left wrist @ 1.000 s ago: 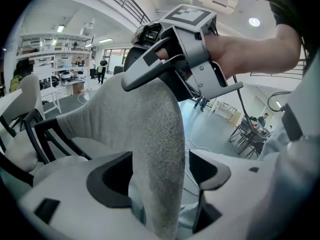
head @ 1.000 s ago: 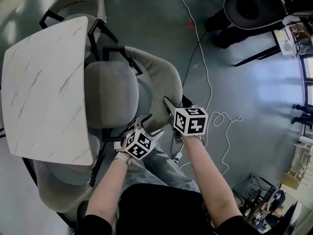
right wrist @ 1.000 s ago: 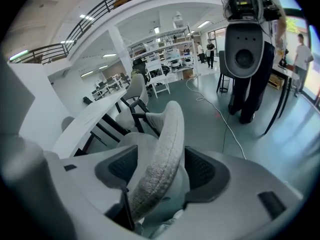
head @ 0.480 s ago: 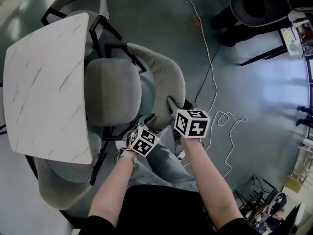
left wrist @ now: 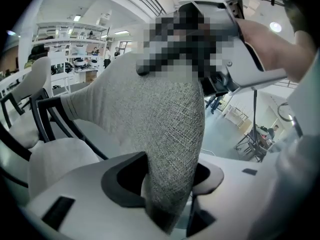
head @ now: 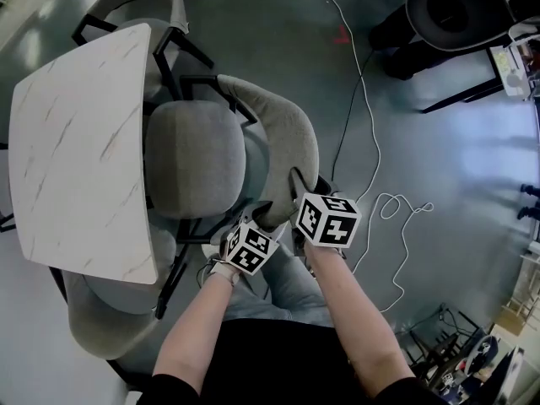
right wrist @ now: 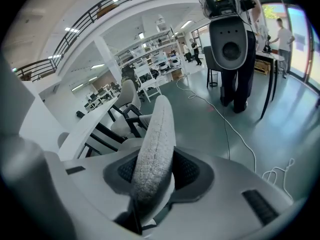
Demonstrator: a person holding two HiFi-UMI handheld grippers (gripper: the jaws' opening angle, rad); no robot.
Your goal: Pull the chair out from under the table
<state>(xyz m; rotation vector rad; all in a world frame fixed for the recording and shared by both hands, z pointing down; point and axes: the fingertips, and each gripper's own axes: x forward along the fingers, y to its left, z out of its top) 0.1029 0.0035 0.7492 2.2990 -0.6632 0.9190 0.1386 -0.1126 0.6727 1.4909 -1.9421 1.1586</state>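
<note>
The chair (head: 194, 159) stands tucked in, with its seat partly under the white tabletop (head: 76, 142) and its curved grey backrest (head: 287, 142) facing the person. Both claws straddle the backrest's near rim. The left claw (head: 253, 213) is closing, with thick fabric (left wrist: 160, 134) filling the gap between its jaws. The right claw (head: 297, 188) is also closing, and it pinches a thinner edge of the same rim (right wrist: 155, 144).

The main risk is probably a pull that begins before both grips are firm. The padded fabric could then slide through the jaws and the chair would stay where it is. Because the two claws sit close together on one side of the curve, an uneven tug may swing the chair rather than draw it straight. Its black frame could then knock the tabletop's edge or the neighbouring chair (head: 101, 327). The person's leg (head: 287, 285) is directly behind the backrest and a cable (head: 371, 150) lies on the floor nearby, so either could block the chair or catch on it.
</note>
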